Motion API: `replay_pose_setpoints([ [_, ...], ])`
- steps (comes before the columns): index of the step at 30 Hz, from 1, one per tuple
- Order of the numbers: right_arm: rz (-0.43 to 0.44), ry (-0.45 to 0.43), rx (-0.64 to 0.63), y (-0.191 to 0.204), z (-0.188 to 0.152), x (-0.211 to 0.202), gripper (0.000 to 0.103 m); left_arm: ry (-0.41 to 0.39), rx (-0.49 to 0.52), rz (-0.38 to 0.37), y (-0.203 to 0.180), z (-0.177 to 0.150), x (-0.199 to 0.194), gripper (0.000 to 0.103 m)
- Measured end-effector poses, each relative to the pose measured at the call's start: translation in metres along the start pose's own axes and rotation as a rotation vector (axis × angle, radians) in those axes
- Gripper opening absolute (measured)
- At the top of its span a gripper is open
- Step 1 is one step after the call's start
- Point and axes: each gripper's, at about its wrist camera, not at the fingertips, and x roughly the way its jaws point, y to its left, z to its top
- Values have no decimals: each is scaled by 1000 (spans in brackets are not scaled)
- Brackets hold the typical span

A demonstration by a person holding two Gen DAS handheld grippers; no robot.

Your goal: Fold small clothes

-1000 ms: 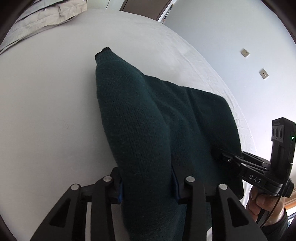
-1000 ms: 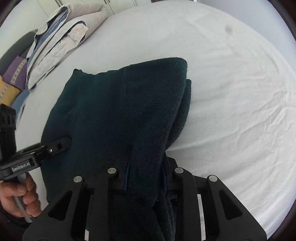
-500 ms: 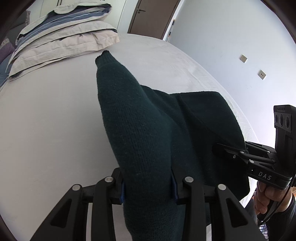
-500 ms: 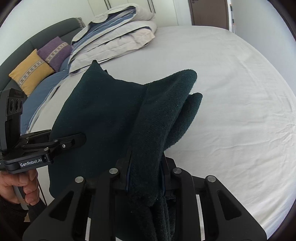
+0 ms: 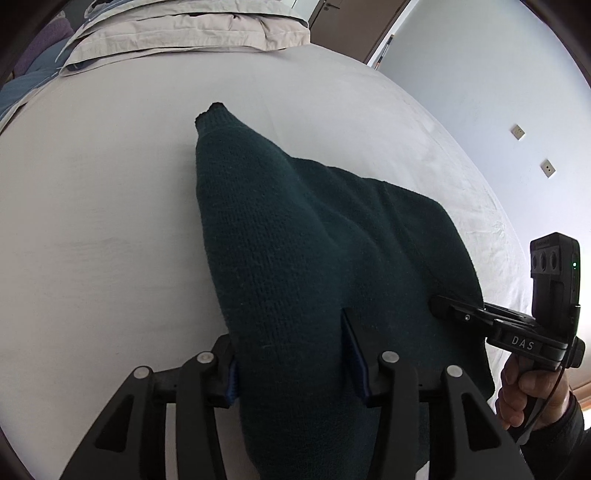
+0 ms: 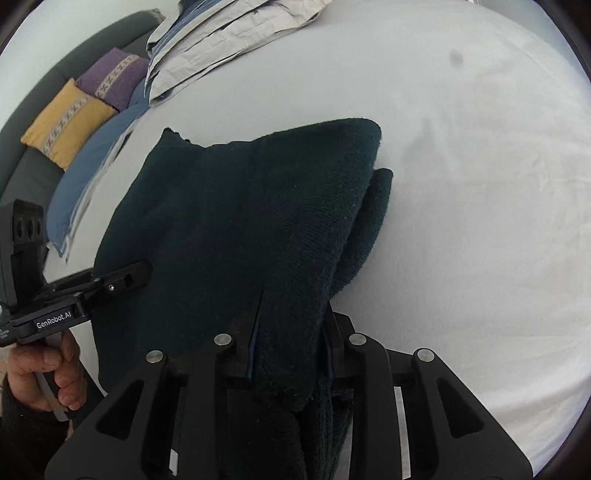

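A white bed sheet (image 6: 480,221) covers the wide mattress and has soft wrinkles; a small dark spot (image 6: 456,57) sits on it at about one o'clock. At eleven o'clock lies a folded beige and blue duvet (image 6: 229,40). At ten o'clock a yellow cushion (image 6: 68,122) and a purple cushion (image 6: 110,79) touch each other on a dark sofa (image 6: 26,173). A brown door (image 5: 354,33) stands at one o'clock, and two wall sockets (image 5: 519,132) at two o'clock.
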Motion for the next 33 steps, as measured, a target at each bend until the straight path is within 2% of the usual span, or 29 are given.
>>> replay_pose_setpoints([
  [3,80,-6,48,-10,0,2,32,-10,-4,-7,2,-4,2,56],
  [5,88,-10,69,-16,2,3,39,-17,-24,-12,5,-7,1,60],
  [8,75,-18,127,-18,0,-8,39,-20,-62,-41,10,-8,-3,61],
  [10,63,-67,149,-35,-10,-32,39,-36,-59,-29,8,-11,-11,60],
  [12,61,-143,159,-36,-22,-60,39,-63,-55,-12,6,-15,-22,60],
  [16,202,-228,172,-36,-45,-100,41,-144,-64,25,3,-27,-49,59],
  [18,286,-217,138,-26,-53,-105,41,-176,-49,38,-5,-35,-58,59],
  [20,330,-185,95,-11,-58,-95,41,-199,-24,40,-15,-45,-65,59],
  [23,320,-118,115,3,-62,-57,41,-215,40,64,-32,-61,-65,62],
  [25,276,-61,146,-10,-78,-36,39,-203,67,88,-36,-69,-57,67],
  [27,316,-94,144,-19,-88,-30,35,-202,64,102,-31,-76,-57,67],
  [29,327,-111,157,-21,-93,-35,36,-214,50,96,-26,-80,-62,66],
  [33,261,-172,127,-22,-101,-61,37,-283,52,123,-25,-85,-82,67],
])
